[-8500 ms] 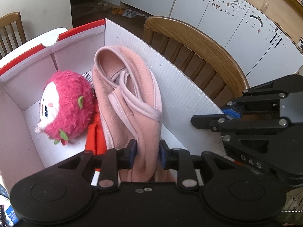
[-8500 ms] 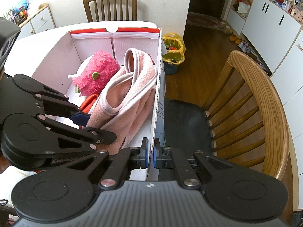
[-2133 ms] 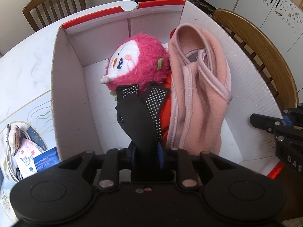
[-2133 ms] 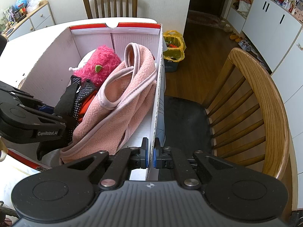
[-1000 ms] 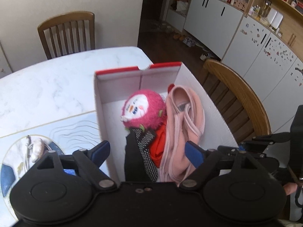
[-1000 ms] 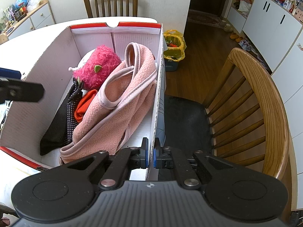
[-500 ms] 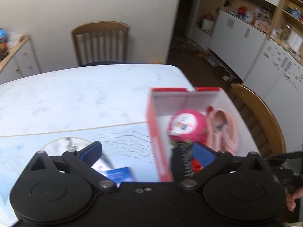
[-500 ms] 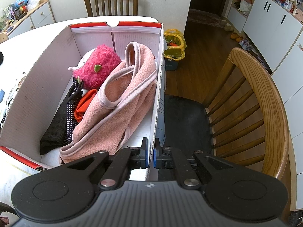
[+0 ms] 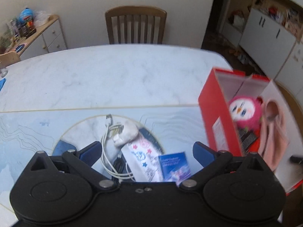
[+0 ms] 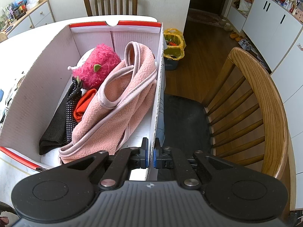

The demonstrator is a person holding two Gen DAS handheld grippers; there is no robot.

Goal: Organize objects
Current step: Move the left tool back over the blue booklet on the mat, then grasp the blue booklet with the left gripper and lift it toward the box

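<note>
While our right hand-held gripper sits pinched tight on the right wall of the cardboard box, our left hand-held gripper hangs over the desk with its jaws spread wide and nothing between them; they've just finished opening up.

Inside the box we've got a pink plush toy toward the far end, a pink fleece garment heaped along the right wall, an orange cloth tucked just left of the fleece, and a black dotted fabric piece lying against the left side of the orange bit.

Left of the box, on the blue patterned mat, there's still a little pile: a coiled white cable, a whitish cloth lump touching it, a white pouch with stars and a small blue packet nearest the box. A dark cable end pokes out beside the white one.

Around the box: one wooden chair just right of it, another chair beyond the desk's far edge, and a yellow bag in a bin on the floor past the box's far right corner.
</note>
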